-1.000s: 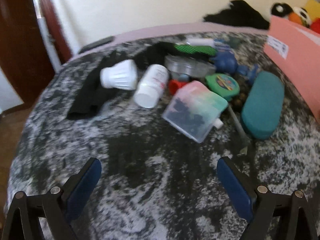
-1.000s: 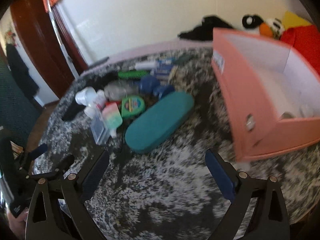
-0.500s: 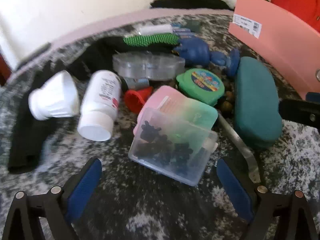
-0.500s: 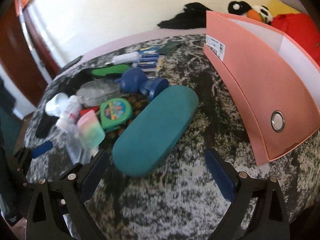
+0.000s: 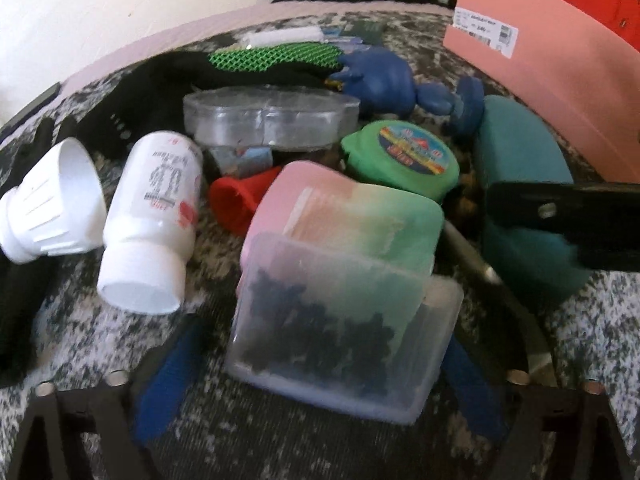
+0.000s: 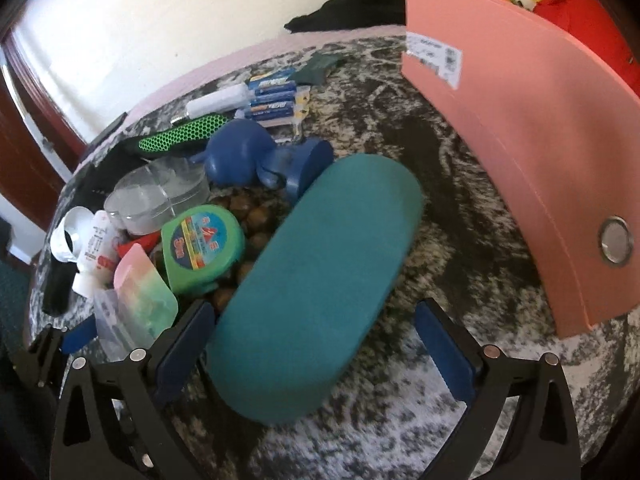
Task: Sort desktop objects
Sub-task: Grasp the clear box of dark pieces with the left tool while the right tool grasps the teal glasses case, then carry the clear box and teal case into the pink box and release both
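A pile of small objects lies on a grey mottled cloth. My left gripper (image 5: 320, 364) is open, its blue pads either side of a clear box with a pink-green lid (image 5: 344, 292) holding dark bits. My right gripper (image 6: 316, 344) is open, its pads either side of the near end of a teal glasses case (image 6: 316, 280), also in the left wrist view (image 5: 524, 200). A pink storage box (image 6: 520, 152) stands at the right.
A white bottle (image 5: 152, 220), white cap (image 5: 52, 204), red cone (image 5: 240, 196), green tape measure (image 5: 400, 160), clear round container (image 5: 268, 116), blue toy (image 5: 384, 80), green mesh item (image 5: 276, 56), batteries (image 6: 276, 96) and black cloth (image 5: 120, 104) crowd the pile.
Both grippers have moved forward and down into the pile. The clear box now sits between the left pads and the teal case between the right pads.
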